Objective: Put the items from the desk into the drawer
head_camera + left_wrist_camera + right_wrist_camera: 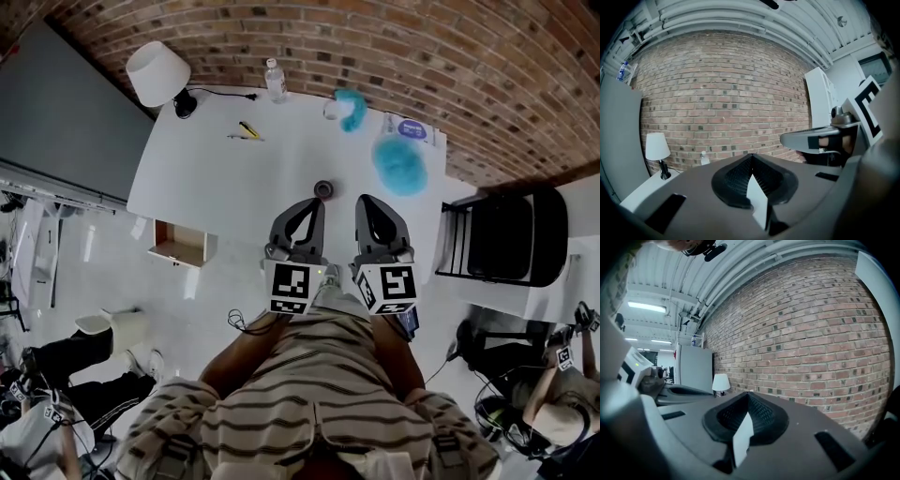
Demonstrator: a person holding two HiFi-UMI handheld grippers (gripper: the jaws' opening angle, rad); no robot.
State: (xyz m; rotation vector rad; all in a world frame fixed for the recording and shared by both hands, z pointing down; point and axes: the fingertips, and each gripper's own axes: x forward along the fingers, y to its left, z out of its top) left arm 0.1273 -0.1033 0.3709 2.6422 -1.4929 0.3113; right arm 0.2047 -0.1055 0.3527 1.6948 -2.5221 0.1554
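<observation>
A white desk (216,178) carries a small dark ring (323,188), yellow and black pens (247,131), a water bottle (275,81), a clear cup (331,110), a teal fluffy strip (352,108), a teal fluffy ball (400,166) and a purple-labelled packet (411,130). A small wooden drawer (178,246) stands open at the desk's near left, nothing visible inside. My left gripper (314,204) (751,157) and right gripper (366,200) (749,393) hover side by side over the desk's near edge, close to the ring. Both are shut with nothing between the jaws.
A white lamp (157,72) stands at the desk's far left corner, before the brick wall. A grey cabinet (66,112) flanks the desk on the left, a black chair (506,234) on the right. People sit low at both bottom corners, with cables on the floor.
</observation>
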